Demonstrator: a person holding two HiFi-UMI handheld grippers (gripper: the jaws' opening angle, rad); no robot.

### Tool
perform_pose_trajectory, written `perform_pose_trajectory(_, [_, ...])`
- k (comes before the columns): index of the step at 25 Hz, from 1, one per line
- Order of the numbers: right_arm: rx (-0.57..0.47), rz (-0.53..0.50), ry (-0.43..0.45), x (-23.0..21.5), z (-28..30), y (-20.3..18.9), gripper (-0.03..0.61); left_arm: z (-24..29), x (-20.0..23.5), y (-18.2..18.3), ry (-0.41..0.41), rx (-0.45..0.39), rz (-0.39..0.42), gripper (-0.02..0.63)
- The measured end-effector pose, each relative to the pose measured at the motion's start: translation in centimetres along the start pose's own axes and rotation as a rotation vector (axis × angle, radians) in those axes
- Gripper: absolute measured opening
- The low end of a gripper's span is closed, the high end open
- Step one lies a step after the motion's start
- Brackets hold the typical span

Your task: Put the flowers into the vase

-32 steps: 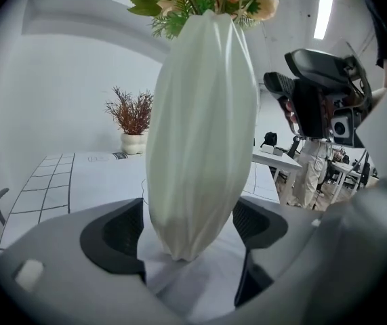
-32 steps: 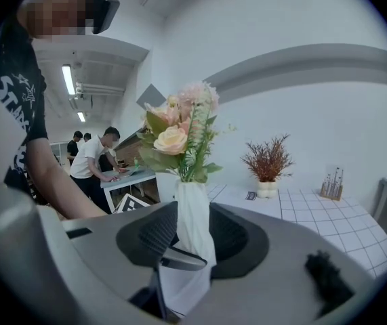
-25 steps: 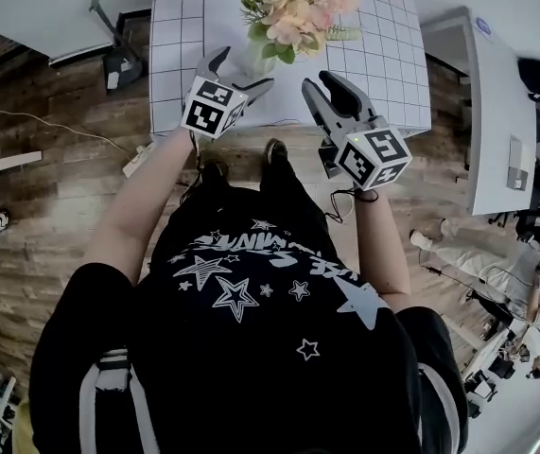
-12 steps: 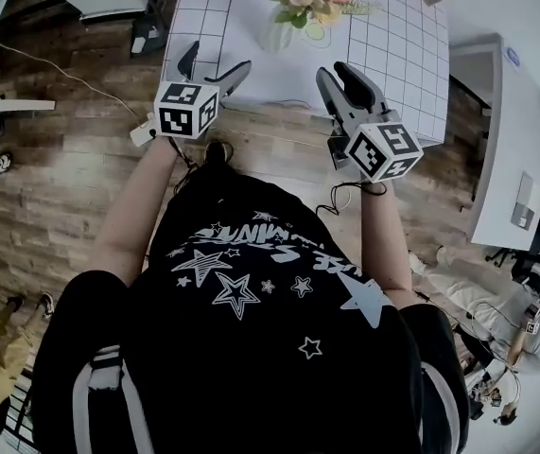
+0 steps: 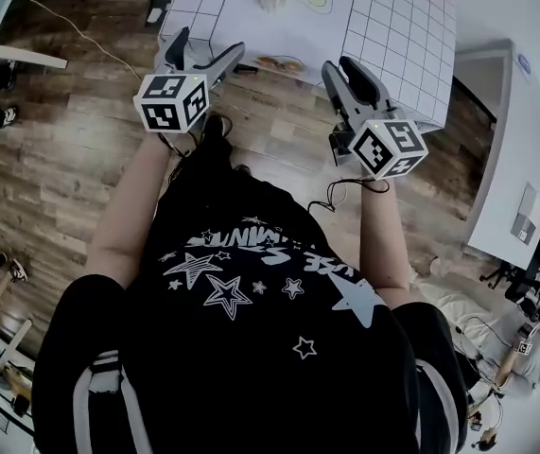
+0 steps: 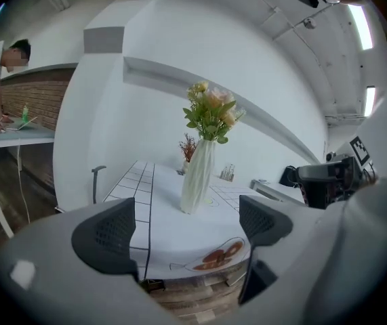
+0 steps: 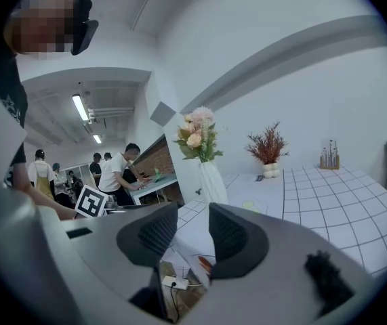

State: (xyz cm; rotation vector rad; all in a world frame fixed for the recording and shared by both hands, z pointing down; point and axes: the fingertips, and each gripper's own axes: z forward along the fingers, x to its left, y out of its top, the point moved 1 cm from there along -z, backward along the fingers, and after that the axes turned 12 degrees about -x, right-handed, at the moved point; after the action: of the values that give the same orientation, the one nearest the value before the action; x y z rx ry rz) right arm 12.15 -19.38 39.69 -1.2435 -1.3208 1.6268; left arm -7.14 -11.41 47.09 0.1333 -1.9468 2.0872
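I've pulled back from the white grid-topped table (image 5: 392,26) in the last second, and the bouquet has slid out of the head view's top edge. The pink and cream flowers (image 6: 210,114) already stand in the white ribbed vase (image 6: 198,175), well ahead of both sets of fingers. My left gripper (image 6: 185,229) is spread wide and my right gripper (image 7: 193,232) is narrow, both empty. I judge the job done.

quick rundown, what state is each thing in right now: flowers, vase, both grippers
flowers: already in the vase, standing up
vase: upright on the table, nothing touching it
left gripper: jaws wide apart, empty
right gripper: jaws narrowly apart, empty
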Motion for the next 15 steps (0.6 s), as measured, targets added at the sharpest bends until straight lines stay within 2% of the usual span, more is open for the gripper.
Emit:
perform_pose_trajectory(8, [-0.027, 0.029, 0.047, 3.1, -3.7, -0.8, 0.152, -6.5, -1.4, 0.6, 0.065, -0.040, 0.024, 0.474])
perform_pose_trajectory(15, [-0.023, 0.031, 0.081, 5.5, -4.8, -1.1, 0.152, -10.0, -1.3, -0.3, 0.096, -0.023, 0.013, 0.474])
